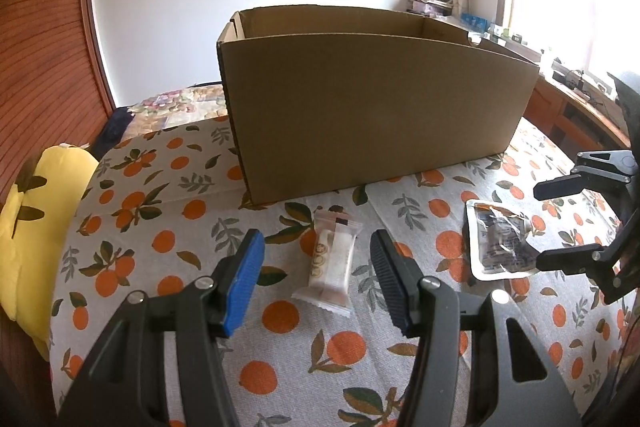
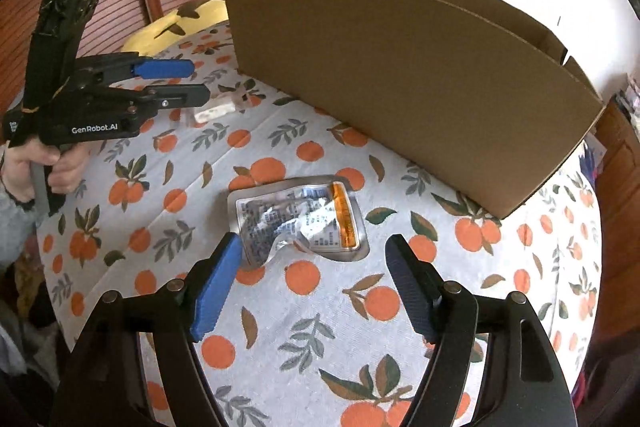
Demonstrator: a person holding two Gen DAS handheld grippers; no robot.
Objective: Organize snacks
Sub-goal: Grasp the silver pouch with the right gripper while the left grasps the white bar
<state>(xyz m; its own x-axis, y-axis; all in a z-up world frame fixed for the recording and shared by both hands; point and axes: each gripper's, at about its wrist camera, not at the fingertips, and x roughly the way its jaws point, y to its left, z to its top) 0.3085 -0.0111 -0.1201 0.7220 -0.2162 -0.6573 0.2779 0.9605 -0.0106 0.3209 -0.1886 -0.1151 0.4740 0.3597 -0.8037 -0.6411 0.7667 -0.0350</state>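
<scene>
Seen from the left wrist, a yellow cushion (image 1: 36, 223) lies at nine o'clock, off the edge of the surface (image 1: 168, 211) with its cloth of printed oranges. The left gripper (image 1: 316, 279) hangs above the cloth with its jaws apart and nothing pressed between its fingers (image 1: 244, 283); a white wrapped snack bar (image 1: 330, 265) lies flat on the cloth in the gap between them, untouched. Just beyond the bar, toward twelve o'clock, stands an open cardboard box (image 1: 376, 107), upright, and what it holds cannot be seen. At three o'clock a crumpled silver pouch (image 1: 498, 243) lies on the cloth, with the right gripper (image 1: 540, 223) over its far edge.

From the right wrist, a person's hand (image 2: 48, 167) at nine o'clock grasps the handle of the left gripper (image 2: 196, 81), whose tips stand over the white bar (image 2: 214, 111). The silver pouch (image 2: 300, 223), with an orange strip on one side, lies at the centre. The right gripper (image 2: 314, 259) has its jaws spread wide, and the pouch lies just ahead of them; one blue finger (image 2: 216, 291) is at the pouch's near corner, though contact cannot be told. The cardboard box (image 2: 400, 75) fills one to two o'clock.
</scene>
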